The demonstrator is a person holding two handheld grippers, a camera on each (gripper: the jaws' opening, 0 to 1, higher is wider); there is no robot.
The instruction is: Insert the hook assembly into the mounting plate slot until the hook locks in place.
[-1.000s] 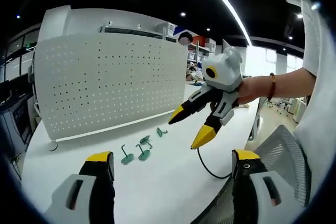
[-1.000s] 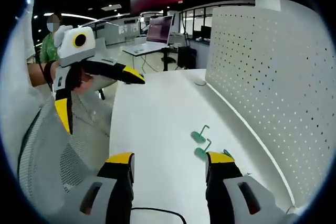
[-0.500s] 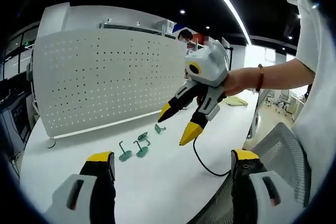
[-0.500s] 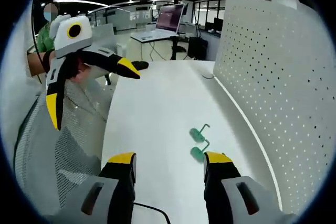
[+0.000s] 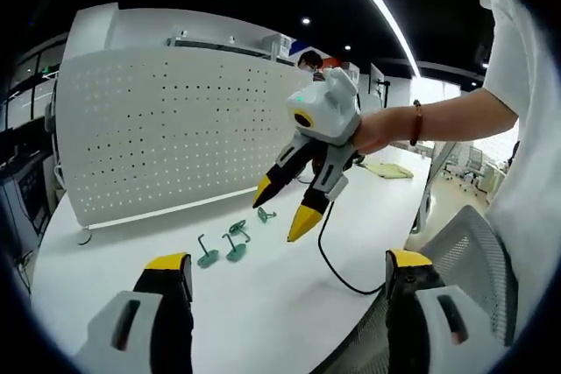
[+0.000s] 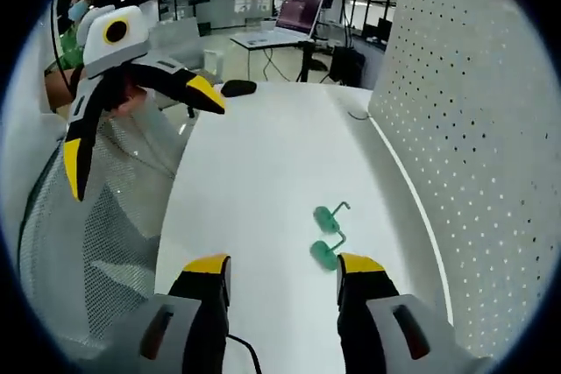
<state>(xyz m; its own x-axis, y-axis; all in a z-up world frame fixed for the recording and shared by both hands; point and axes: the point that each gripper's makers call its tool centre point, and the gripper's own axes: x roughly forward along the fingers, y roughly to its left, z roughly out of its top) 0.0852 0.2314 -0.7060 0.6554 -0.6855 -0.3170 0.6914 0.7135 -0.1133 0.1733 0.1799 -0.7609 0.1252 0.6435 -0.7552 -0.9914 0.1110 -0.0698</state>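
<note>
Green plastic: four small hooks (image 5: 235, 241) lie loose on the white counter (image 5: 263, 304), just in front of the perforated mounting plate (image 5: 175, 137), which stands upright along the counter's far edge.

Left gripper view, own tongs: the left tongs (image 5: 285, 273) stand wide open with nothing between the yellow tips, held back from the hooks.

Left gripper view, other tongs: the right tongs (image 5: 280, 208) hang above the hooks, spread apart and empty, tips angled down towards the one nearest the plate. A cable (image 5: 337, 264) trails from them across the counter.

Right gripper view, own tongs: the right tongs (image 6: 279, 273) are open and hold nothing. Two hooks (image 6: 326, 232) lie just ahead, near the right-hand tip; the mounting plate (image 6: 473, 129) rises at the right.

Right gripper view, other tongs: the left tongs (image 6: 140, 129) hover at the left, parted and empty, over a mesh chair (image 6: 96, 243).

Step in hand: approach to a hook, as I judge it; nothing is picked up yet and no hook sits in the plate.

Next move calls for: lowering onto one hook without nudging its neighbours, then gripping it so the catch end faces the plate.

Around: a dark mouse (image 6: 238, 88) far down the counter, a monitor (image 6: 301, 10) on a desk beyond.

In the way: little; the cable could drag near the hooks.
</note>
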